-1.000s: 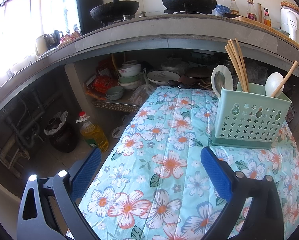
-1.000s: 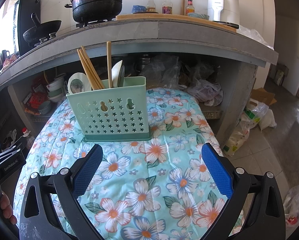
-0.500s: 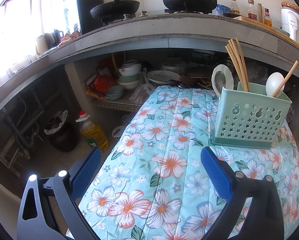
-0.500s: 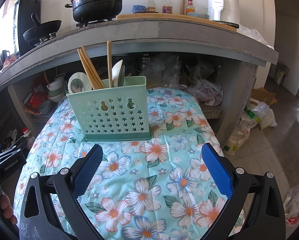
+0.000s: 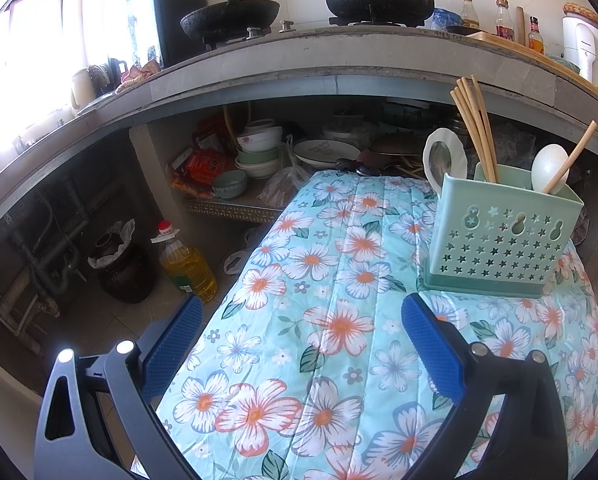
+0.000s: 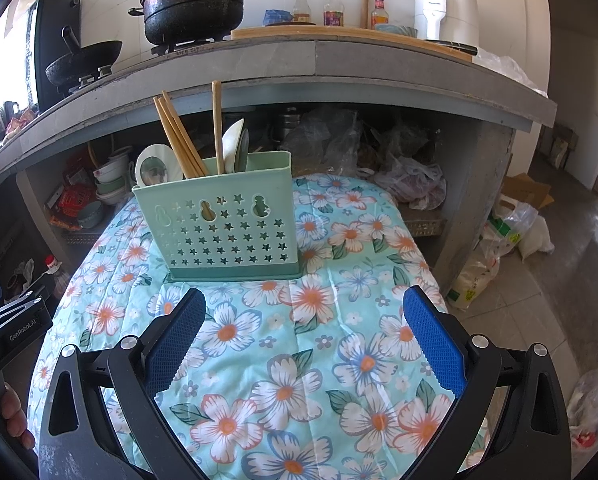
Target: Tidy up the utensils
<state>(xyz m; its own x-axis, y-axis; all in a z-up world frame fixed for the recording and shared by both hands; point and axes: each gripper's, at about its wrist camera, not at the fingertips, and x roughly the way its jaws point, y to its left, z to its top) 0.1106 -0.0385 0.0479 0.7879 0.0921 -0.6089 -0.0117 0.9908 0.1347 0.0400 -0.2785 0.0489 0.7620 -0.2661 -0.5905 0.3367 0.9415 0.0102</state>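
Holder: your pale green utensil holder (image 6: 223, 220) stands upright on the flowered desk (image 6: 339, 280), upper centre-left of the right wrist frame; in the left wrist frame it sits at right of centre (image 5: 499, 240).
Contents: bundle of chopsticks (image 6: 177, 142) leaning toward upper left, one lone chopstick (image 6: 216, 128) near upright, a white spoon (image 6: 233, 146) beside it, and a second spoon (image 6: 153, 168) at the holder's left end. All long axes run up out of the holder, handles or bowls above the rim.
Loose utensils: none that you can see on the cloth in either frame.
Right gripper (image 6: 303, 334): your fingers are spread wide and carry nothing; only cloth shows between the blue pads.
Left gripper (image 5: 299, 342): same condition, wide apart, nothing held. Its body also shows at the lower left edge of the right wrist frame.
Key relation: holder lies straight ahead and slightly left of your right fingers, just beyond the tips; from your left fingers it lies ahead and off to the right, past the right pad.
Nearer hand: your right, by judgement, since it faces the holder's broad pierced side squarely.
Approach note: any pick would likely have to come from above, along the upright axes; the lone chopstick sits in a different compartment from the bundle, as far as you can tell.
Status: sorting looks close to done, judged from how things lie.
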